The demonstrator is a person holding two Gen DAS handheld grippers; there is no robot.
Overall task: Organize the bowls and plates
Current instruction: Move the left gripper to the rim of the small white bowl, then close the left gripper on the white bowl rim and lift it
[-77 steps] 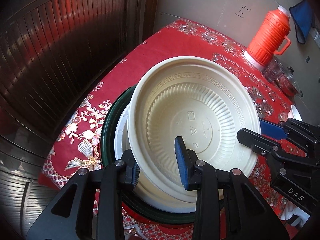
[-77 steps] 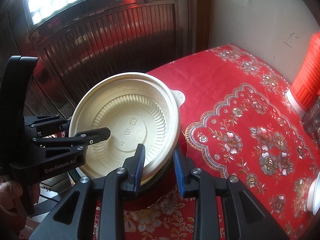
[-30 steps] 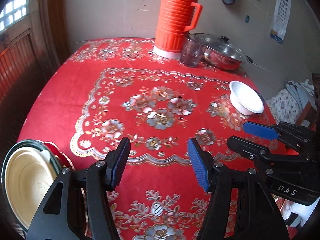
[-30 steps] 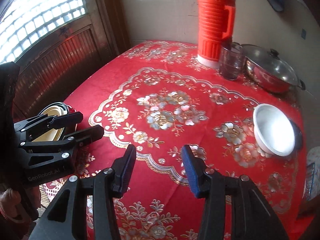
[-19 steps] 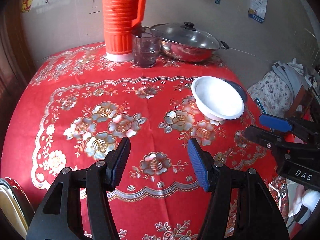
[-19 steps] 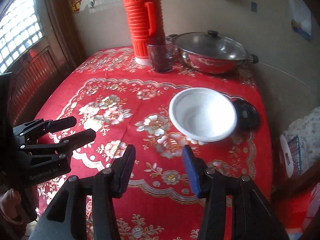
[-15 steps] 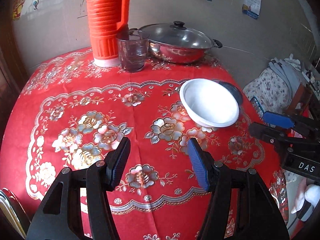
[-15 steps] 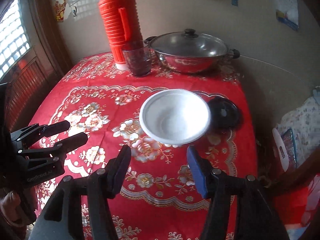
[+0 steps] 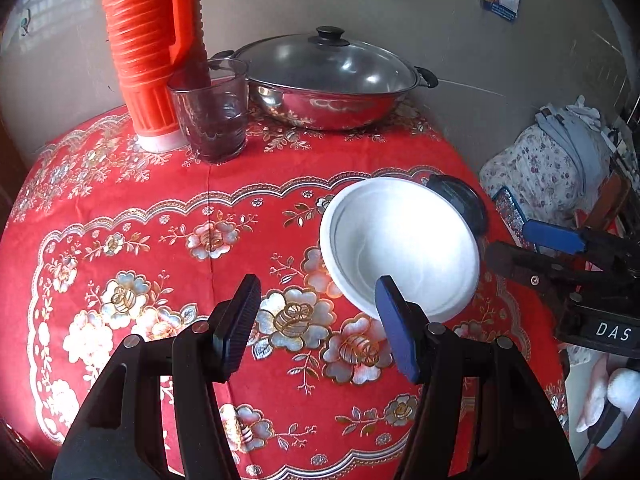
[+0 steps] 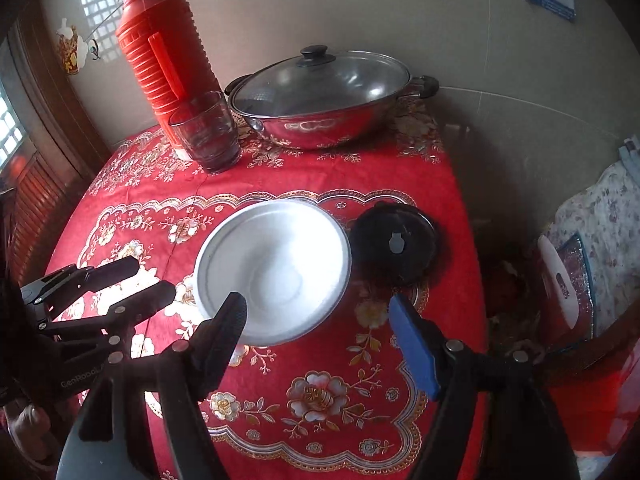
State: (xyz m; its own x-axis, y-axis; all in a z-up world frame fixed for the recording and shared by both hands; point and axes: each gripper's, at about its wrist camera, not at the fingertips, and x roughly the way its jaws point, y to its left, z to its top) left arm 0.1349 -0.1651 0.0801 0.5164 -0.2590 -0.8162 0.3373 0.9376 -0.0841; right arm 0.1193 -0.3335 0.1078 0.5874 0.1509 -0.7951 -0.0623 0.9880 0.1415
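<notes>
On the bench's red floral cloth (image 9: 120, 208) the white bowl (image 10: 276, 272) sits beside a black lid (image 10: 394, 244), both hand-held grippers, left (image 9: 316, 328) and right (image 10: 316, 340), spread wide and empty, closing in — next, bracket that rim!

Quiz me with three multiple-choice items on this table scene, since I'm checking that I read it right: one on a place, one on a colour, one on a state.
1. What lies right beside the white bowl?
A. black lid
B. fork
C. green cup

2. What colour is the thermos?
A. blue
B. orange-red
C. white

3. How is the right gripper?
A. shut on the bowl
B. open, holding nothing
C. shut on the glass

Answers:
1 A, the lid lies next to the bowl's rim.
2 B, its ribbed body is orange-red.
3 B, its jaws stand apart over the cloth.
</notes>
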